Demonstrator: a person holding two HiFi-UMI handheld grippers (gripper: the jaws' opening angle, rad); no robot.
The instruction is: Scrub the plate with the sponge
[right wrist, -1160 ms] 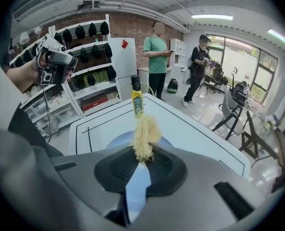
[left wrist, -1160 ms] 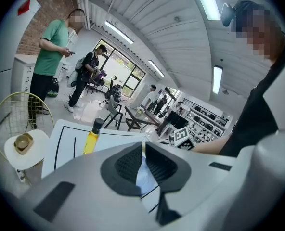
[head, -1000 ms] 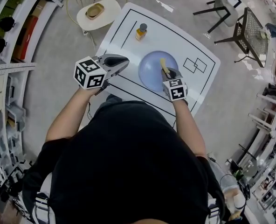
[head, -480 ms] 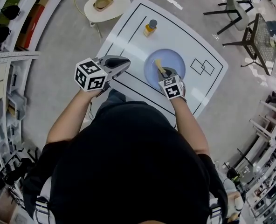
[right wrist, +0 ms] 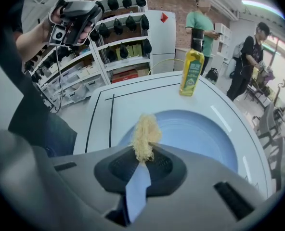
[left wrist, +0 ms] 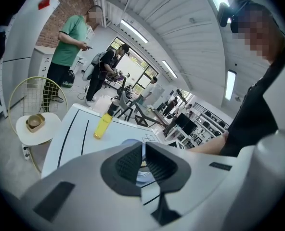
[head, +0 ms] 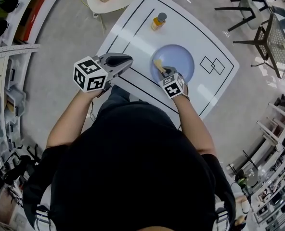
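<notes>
Clamping the yellow sponge between closed jaws, the right gripper holds it just ahead, seemingly touching the blue plate below its tips. Off to its left, the left gripper hangs above the table edge, jaws nearly together, nothing between them.

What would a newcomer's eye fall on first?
A pale blue plate lies on the white table, and the right claw pinches a frayed yellow sponge over its near rim. The empty left claw hangs over the table's left edge; a yellow bottle stands beyond the plate.
</notes>
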